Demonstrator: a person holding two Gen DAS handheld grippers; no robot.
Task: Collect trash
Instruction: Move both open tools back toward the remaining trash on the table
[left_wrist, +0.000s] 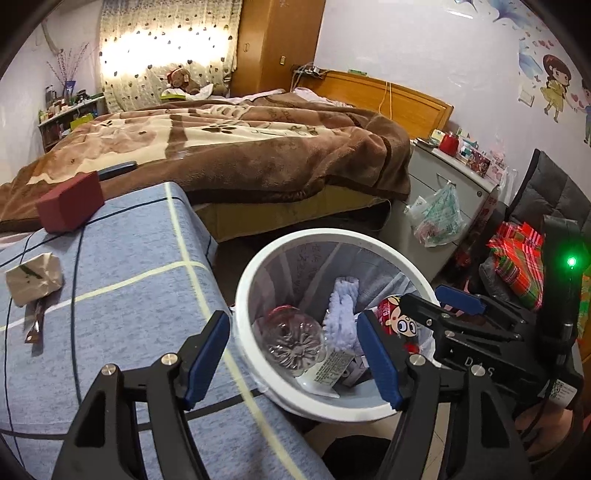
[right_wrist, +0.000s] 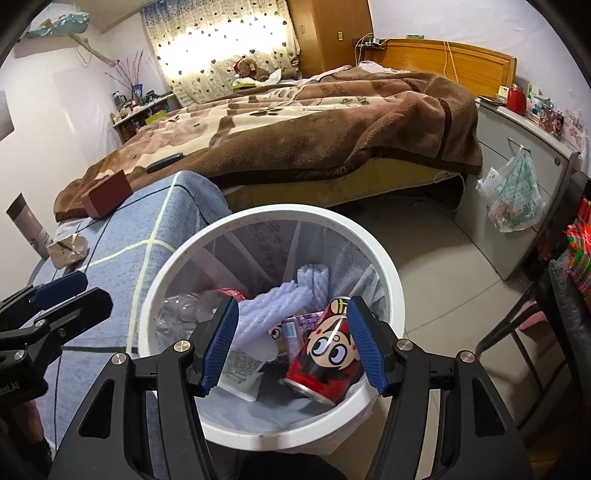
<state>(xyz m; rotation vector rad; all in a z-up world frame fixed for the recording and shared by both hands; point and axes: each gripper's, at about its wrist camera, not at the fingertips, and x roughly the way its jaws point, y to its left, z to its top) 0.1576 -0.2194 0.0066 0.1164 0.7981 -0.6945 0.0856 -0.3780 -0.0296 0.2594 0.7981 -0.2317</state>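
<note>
The bin (right_wrist: 258, 439) is the landmark here: a white, liner-fitted bin standing on the floor, touching the edge of the blue-clothed desk (left_wrist: 122, 295).

The right tool (right_wrist: 291, 347) is hovering over the bin's near rim with its blue pads standing apart and nothing pressed between them. Right below that gap, inside the bin, a red can (right_wrist: 325, 362) with a cartoon face is lying tilted against the near wall. Deeper in the bin, a white foam sleeve (right_wrist: 273, 306) is lying across the middle, a clear bottle (right_wrist: 177, 310) is resting on the desk side, and a labelled cup (right_wrist: 240, 373) is sitting near the front.

The left tool (left_wrist: 295, 354) is hanging over the bin's desk-side rim, its pads apart and gripping nothing.

On the desk, away from the bin, a crumpled paper wad (left_wrist: 33, 280) is lying near the far edge, with a red box (left_wrist: 70, 206) beyond it. A bed (left_wrist: 221, 147) under a brown blanket is standing behind both bin and desk.
</note>
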